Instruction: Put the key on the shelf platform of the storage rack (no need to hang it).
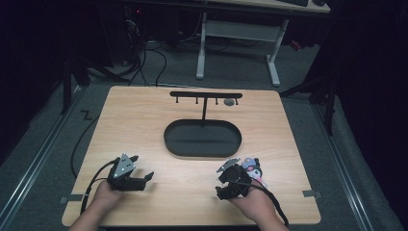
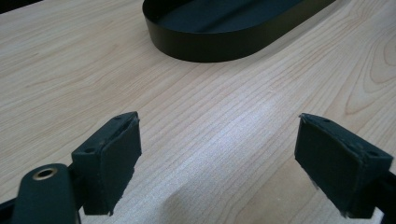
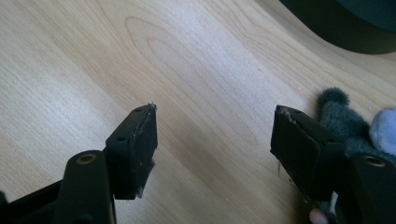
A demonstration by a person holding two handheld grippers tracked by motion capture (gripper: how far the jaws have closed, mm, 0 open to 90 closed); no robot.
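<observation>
My right claw [image 3: 215,140] hung low over the desk [image 1: 144,125] with its jaws spread and only bare wood between them, while the small plush toy [image 1: 252,167] lay on the desk just beside the outer face of one jaw, near the oval black tray [image 1: 202,139]. My left claw [image 2: 217,161] rested over the desk well apart from the toy, jaws spread wide around nothing.

Pale wood-grain table [image 1: 144,125] under me. Black oval tray [image 1: 169,139], black hook stand [image 1: 204,96] rising from it. My left gripper [image 2: 217,154]: black pads. My right gripper [image 3: 215,149]: black too. Plush toy [image 3: 355,126] beside it: dark grey, with lavender and pink patches (white bits as well).
</observation>
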